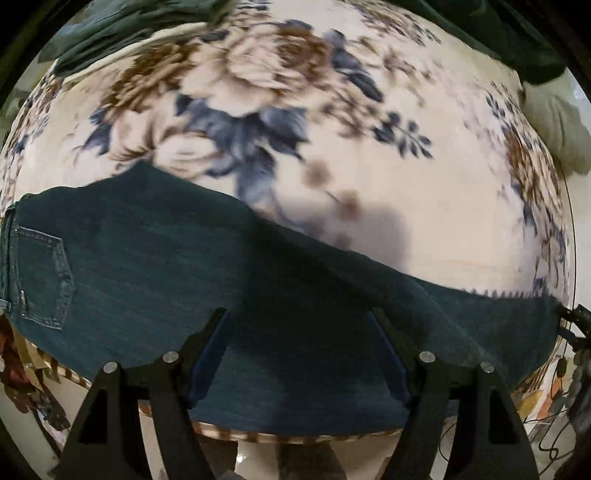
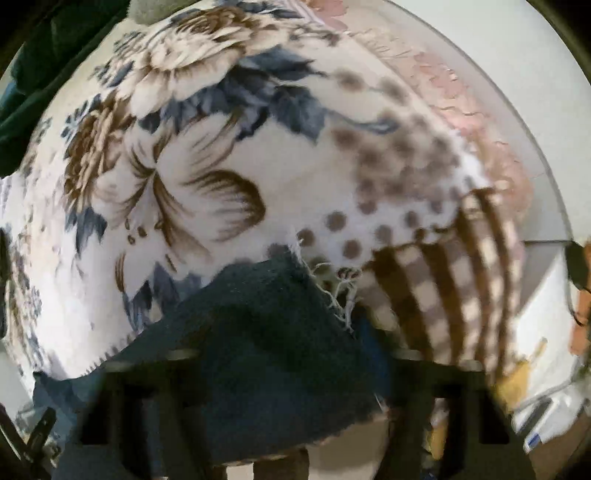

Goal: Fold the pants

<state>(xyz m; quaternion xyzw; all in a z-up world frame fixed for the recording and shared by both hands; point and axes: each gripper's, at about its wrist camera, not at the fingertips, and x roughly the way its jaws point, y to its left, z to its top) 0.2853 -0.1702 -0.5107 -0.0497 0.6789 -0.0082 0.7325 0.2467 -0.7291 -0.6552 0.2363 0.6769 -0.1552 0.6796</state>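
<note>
Dark blue jeans (image 1: pixel 155 266) lie flat across a floral blanket (image 1: pixel 295 92), along its near edge. The waistband and a back pocket (image 1: pixel 44 280) are at the left, and the legs run off to the right. My left gripper (image 1: pixel 298 314) hovers over the thigh part, open, with nothing pinched between its fingers (image 1: pixel 212 347). In the blurred right wrist view the frayed leg end (image 2: pixel 325 291) of the jeans (image 2: pixel 258 332) bunches up between the jaws of my right gripper (image 2: pixel 291 332). That gripper looks shut on the denim, and cloth and blur hide its fingertips.
Dark green cloth (image 1: pixel 110 33) lies at the blanket's far side, with more of it at the far right (image 1: pixel 498 37). A pale cushion (image 1: pixel 554 125) sits at the right. The blanket's checked border (image 2: pixel 443 280) hangs over the edge. Pale floor and cables (image 1: pixel 546 443) are below.
</note>
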